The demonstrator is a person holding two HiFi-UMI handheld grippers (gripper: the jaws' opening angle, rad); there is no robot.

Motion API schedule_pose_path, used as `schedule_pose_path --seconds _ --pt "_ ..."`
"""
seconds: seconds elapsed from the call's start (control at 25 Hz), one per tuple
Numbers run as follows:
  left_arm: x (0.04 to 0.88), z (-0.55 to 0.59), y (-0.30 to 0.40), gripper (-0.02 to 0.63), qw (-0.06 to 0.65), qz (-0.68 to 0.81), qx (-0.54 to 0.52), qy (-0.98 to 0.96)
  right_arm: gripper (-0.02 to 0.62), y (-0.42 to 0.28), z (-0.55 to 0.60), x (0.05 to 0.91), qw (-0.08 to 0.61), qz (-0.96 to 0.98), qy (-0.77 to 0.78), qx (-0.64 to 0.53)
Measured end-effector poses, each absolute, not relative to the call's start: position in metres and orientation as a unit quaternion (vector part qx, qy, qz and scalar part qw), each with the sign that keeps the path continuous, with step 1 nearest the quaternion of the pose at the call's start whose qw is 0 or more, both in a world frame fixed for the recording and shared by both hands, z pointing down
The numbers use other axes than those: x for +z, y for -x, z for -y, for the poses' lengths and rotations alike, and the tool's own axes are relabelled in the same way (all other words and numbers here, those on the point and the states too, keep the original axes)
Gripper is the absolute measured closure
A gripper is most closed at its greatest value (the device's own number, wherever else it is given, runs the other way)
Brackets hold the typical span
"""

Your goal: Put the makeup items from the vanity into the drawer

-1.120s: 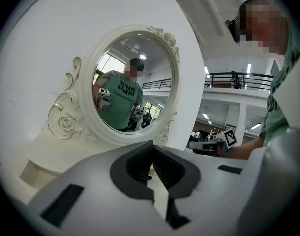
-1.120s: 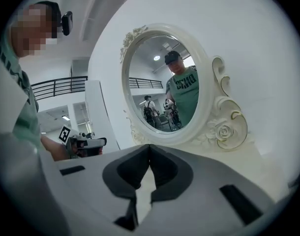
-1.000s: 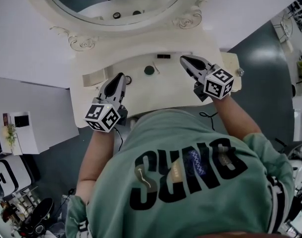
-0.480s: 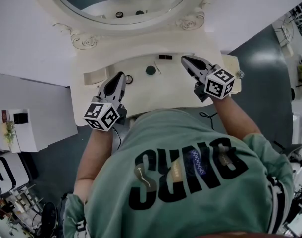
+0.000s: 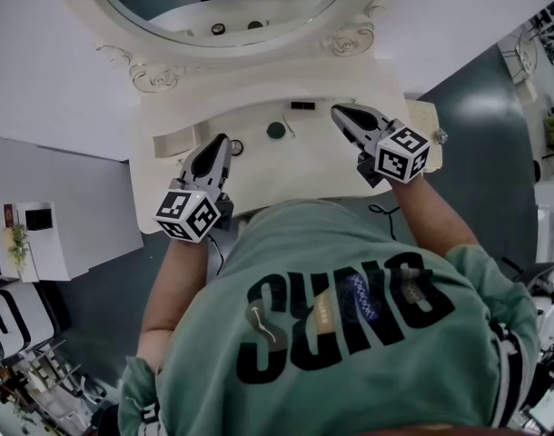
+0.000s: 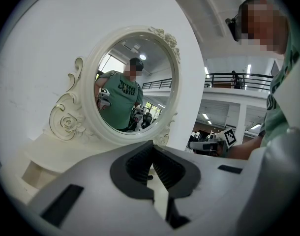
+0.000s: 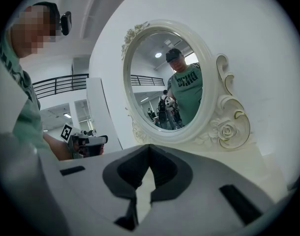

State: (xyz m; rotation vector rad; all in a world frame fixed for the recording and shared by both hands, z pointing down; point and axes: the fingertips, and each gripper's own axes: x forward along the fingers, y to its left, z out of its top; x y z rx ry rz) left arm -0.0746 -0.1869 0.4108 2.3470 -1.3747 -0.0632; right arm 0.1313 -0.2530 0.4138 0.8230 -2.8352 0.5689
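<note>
A: Left gripper [image 5: 222, 140], quick?
B: Clenched, pads meeting at the tips, nothing between them. It's over the left part of the cream vanity top [image 5: 295, 175], pointing at the oval mirror in a cream carved frame [image 5: 342, 36].
A: Right gripper [image 5: 335, 110]?
B: Also closed up tight and empty, over the right part of the top, aimed the same way.
A: Makeup items?
B: All on the vanity top, between the two grippers. The dark green round compact [image 5: 276, 130] is mid-top. The thin pale stick [image 5: 288, 125] is just beside it. The small black rectangular item [image 5: 302, 105] sits nearer the mirror. The small round ringed item [image 5: 236, 146] is just beside the left gripper's tip; I can't tell whether they touch.
A: Anything gripped?
B: No, both tools are empty.
</note>
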Motion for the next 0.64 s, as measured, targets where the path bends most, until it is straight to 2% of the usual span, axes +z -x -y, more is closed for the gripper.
schedule_pose_path --seconds 0.64 --pt "0.4123 0.1869 0.0783 0.606 0.209 0.497 -0.025 -0.842 0.588 -0.1261 0.2542 0.4147 0.072 0.943 -0.267 0.186"
